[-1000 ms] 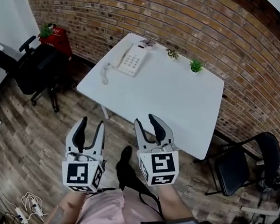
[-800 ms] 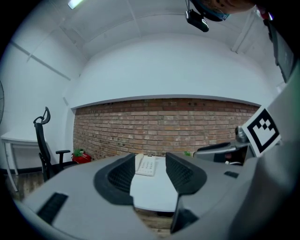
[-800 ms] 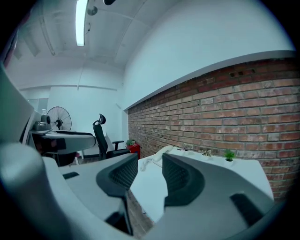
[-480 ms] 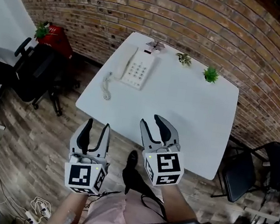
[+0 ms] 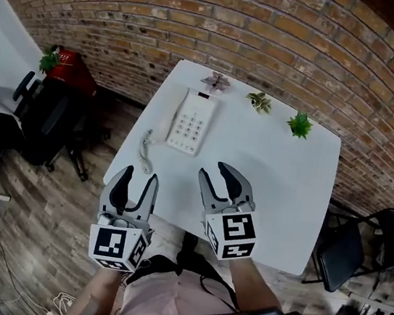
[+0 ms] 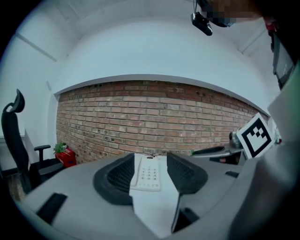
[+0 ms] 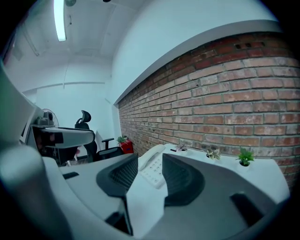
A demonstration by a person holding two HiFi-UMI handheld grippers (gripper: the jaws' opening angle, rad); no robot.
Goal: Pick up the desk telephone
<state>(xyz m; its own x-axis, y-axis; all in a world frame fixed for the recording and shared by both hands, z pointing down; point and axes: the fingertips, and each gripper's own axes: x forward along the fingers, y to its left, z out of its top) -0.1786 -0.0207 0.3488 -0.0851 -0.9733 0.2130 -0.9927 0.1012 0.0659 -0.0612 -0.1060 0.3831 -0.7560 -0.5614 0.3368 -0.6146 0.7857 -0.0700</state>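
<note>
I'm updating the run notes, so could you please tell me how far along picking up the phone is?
Done: nothing yet. The phone lies on the table, handset in its cradle. In hand: the left gripper and right gripper hover at the table's near edge, jaws apart and empty, pointing towards the phone. Left: reach it, close on it and lift.

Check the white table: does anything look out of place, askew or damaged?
Nothing stands out. The white push-button desk telephone lies flat, its handset on the cradle; only its coiled white cord trails loose across the white table.
</note>
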